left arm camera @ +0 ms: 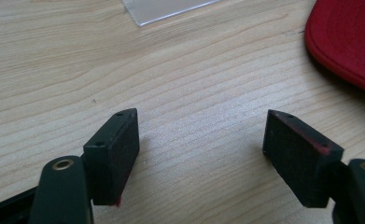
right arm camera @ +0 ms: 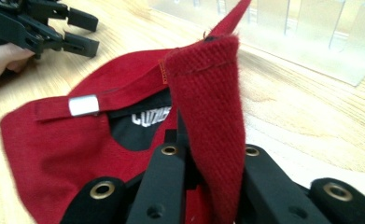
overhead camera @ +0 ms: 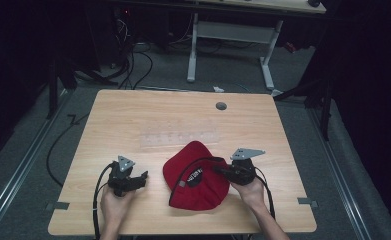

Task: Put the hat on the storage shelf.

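Observation:
A red cap (overhead camera: 195,175) lies upside down near the front middle of the wooden table (overhead camera: 133,115), its black lining and white label facing up. My right gripper (overhead camera: 223,171) is at the cap's right edge, shut on a fold of the red fabric (right arm camera: 208,102) that stands up between its jaws. My left gripper (overhead camera: 142,178) rests on the table a little left of the cap, open, with bare wood between its fingers (left arm camera: 119,149). The cap's red rim (left arm camera: 343,46) shows at the upper right of the left gripper view. The left gripper (right arm camera: 77,30) shows beyond the cap.
A clear plastic rack (overhead camera: 178,137) lies flat on the table just behind the cap; it shows as upright dividers (right arm camera: 306,32) in the right gripper view. A grey cable hole (overhead camera: 221,106) sits near the far edge. Another desk's legs (overhead camera: 193,50) and cables stand on the floor beyond.

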A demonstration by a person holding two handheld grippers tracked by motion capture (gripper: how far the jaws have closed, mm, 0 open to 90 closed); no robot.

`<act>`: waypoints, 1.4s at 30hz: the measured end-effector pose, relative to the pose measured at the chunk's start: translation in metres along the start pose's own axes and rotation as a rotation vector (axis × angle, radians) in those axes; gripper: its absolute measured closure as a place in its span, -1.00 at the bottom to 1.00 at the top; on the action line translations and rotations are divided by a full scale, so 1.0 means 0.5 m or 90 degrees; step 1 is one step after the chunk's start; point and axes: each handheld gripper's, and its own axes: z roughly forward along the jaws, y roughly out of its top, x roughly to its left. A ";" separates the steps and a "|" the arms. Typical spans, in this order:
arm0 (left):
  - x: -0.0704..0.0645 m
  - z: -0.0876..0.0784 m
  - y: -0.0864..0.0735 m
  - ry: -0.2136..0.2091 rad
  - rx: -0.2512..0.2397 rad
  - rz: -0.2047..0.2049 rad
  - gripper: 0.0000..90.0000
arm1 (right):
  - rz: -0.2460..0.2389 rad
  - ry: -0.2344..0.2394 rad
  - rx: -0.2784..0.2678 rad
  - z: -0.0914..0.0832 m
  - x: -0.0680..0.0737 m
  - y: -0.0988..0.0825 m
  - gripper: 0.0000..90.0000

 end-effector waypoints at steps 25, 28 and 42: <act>-0.054 -0.032 -0.009 -0.082 0.002 0.067 -0.49 | 0.042 0.005 -0.043 -0.070 -0.013 0.035 0.93; -0.076 -0.040 -0.013 -0.107 -0.001 0.088 -0.50 | 0.044 0.007 -0.049 -0.075 -0.013 0.041 0.93; -0.162 -0.046 -0.034 -0.181 0.011 0.156 -0.56 | 0.069 0.029 -0.058 -0.083 -0.017 0.072 0.93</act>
